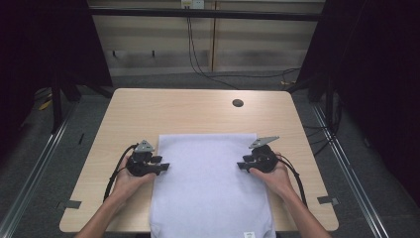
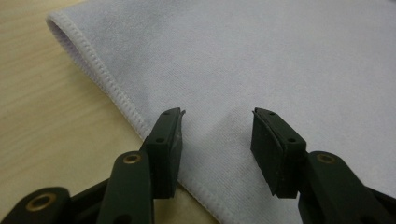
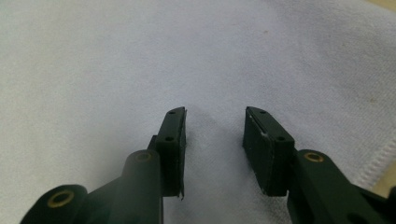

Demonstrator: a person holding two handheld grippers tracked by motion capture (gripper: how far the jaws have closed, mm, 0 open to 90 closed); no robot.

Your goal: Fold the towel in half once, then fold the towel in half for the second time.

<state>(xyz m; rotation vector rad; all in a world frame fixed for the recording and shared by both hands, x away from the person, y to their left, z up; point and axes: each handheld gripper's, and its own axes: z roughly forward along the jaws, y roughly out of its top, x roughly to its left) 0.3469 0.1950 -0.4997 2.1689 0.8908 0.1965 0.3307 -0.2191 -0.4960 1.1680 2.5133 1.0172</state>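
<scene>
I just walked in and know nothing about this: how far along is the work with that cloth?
Early, it seems. Done: the pale cloth lies spread flat on the table. In hand: the left hand-held gripper and right hand-held gripper sit at its side edges, jaws open, gripping nothing. Left: pinching the edges and probably folding.

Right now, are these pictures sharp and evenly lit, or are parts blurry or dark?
High view: soft all over, table bright, surroundings nearly black. Left gripper view: towel weave crisp, nearest jaw parts blurred. Right gripper view: evenly lit, towel's far part softer.

A pale lavender towel [image 1: 210,186] with stitched hems lies flat on the table, its near edge overhanging.
</scene>
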